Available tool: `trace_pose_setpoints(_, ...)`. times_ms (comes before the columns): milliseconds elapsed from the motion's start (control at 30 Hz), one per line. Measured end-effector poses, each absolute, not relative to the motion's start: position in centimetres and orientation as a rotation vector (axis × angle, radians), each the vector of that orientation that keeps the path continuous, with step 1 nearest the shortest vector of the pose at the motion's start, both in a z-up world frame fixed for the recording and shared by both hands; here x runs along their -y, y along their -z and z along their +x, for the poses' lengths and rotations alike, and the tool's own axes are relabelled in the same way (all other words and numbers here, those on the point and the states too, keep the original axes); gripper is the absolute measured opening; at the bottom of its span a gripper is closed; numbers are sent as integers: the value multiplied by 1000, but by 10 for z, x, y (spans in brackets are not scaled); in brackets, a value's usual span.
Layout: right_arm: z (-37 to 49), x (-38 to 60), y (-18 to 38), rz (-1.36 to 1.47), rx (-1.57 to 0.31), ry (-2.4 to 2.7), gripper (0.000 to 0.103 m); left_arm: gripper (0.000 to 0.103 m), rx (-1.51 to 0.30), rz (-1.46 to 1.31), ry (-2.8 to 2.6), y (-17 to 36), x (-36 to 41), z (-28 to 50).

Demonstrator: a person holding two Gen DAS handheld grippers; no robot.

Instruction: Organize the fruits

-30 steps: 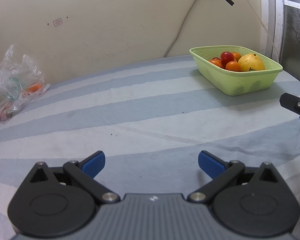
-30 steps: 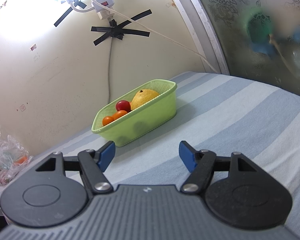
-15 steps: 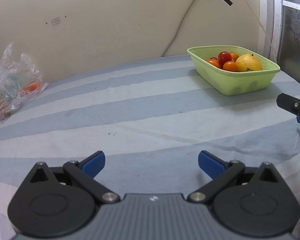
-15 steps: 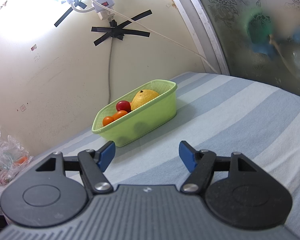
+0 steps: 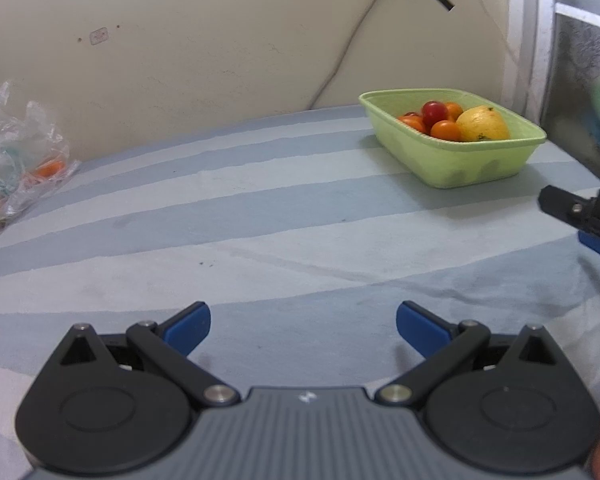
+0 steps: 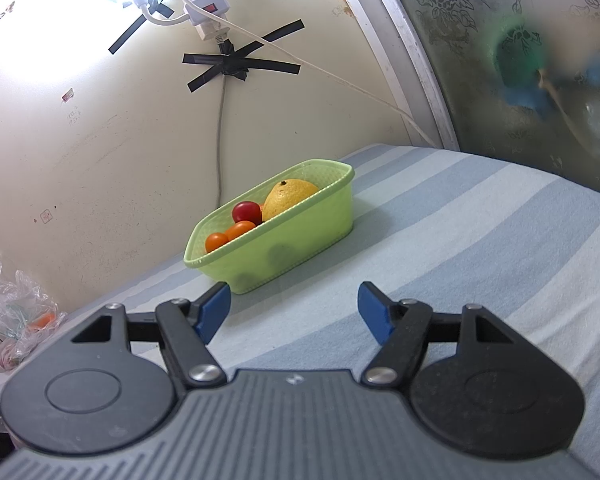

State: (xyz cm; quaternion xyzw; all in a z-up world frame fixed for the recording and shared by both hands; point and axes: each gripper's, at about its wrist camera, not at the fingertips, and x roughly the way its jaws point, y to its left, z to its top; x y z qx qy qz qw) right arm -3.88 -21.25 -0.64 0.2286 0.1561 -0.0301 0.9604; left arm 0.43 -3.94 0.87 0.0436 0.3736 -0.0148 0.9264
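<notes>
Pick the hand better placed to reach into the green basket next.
Right, probably. The right gripper is open with the green basket just ahead; the left gripper, also open, has much striped cloth between.

— What do we see past our right tool [image 6: 294, 310]?
— Its blue fingertips [image 6: 216, 306] stand wide apart with nothing between them, above the striped cloth [image 6: 480, 232].
— And the green basket [image 6: 300, 240]?
— We see it ahead, near the wall, holding a yellow citrus [image 6: 290, 196], a red tomato [image 6: 246, 211] and orange tomatoes [image 6: 228, 236].
— Anything else?
— A crumpled plastic bag [image 6: 18, 308] lies far left.
</notes>
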Motion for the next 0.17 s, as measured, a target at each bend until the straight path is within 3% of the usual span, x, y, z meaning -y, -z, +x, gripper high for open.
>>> trace_pose_setpoints(167, -39, 213, 6, 463, -317, 60, 72, 103, -722, 113, 46, -12, 45, -1)
